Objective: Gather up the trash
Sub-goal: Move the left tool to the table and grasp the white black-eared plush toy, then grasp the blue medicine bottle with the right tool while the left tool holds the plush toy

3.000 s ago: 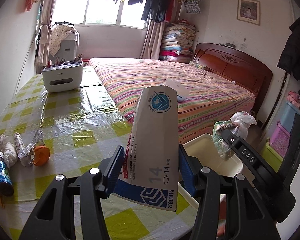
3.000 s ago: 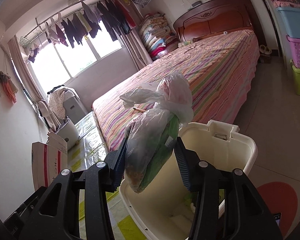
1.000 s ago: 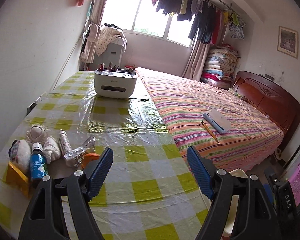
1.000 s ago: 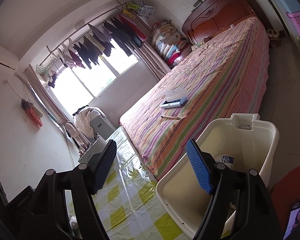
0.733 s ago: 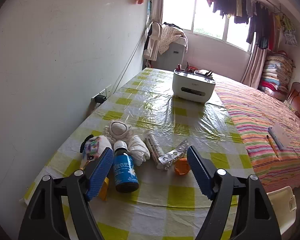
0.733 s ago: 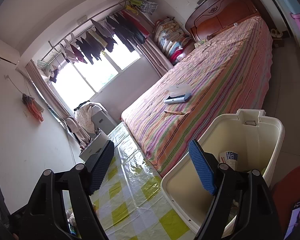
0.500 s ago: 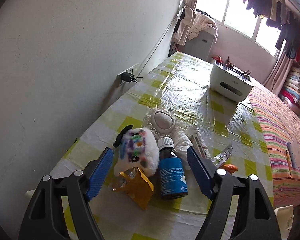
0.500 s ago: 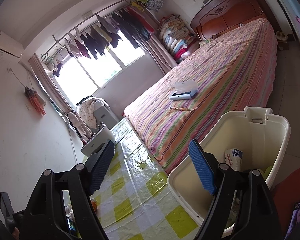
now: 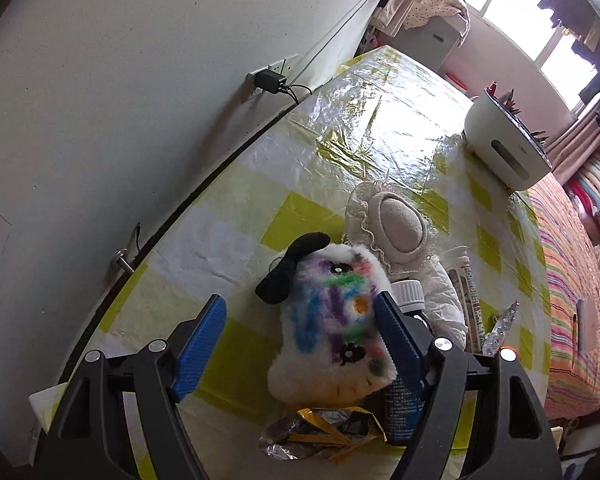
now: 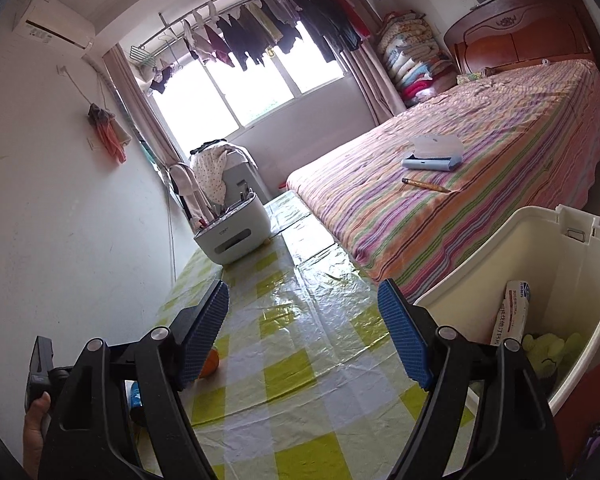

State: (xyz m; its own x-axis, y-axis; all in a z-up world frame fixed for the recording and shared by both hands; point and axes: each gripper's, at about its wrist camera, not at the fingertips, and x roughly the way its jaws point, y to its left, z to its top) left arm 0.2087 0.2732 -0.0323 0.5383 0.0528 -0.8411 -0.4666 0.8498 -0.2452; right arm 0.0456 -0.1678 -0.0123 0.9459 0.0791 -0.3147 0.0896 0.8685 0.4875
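My left gripper [image 9: 300,336] is open, low over the near end of the table. A fluffy white toy with coloured blotches [image 9: 332,320] lies between its fingers, nearer the right finger. A crumpled gold and silver wrapper [image 9: 320,432] lies just below it, and a blue bottle with a white cap [image 9: 406,392] stands behind the right finger. My right gripper [image 10: 304,336] is open and empty above the checked table [image 10: 284,376]. The cream bin [image 10: 572,280] stands at the table's right edge, with a medicine box [image 10: 510,316] and green trash [image 10: 548,352] inside.
A lace-edged pad [image 9: 396,228], a white cloth [image 9: 444,292], a tube [image 9: 470,304] and a blister pack [image 9: 500,324] lie beside the toy. A white holder [image 10: 232,232] stands at the table's far end. An orange lid [image 10: 210,362] lies left. A striped bed [image 10: 480,168] runs alongside; the wall is close on the left.
Both grippers have let go of the box and the bag, which now lie in the bin. My left gripper has swung left and dropped low around the fluffy toy. My right gripper has turned towards the table.
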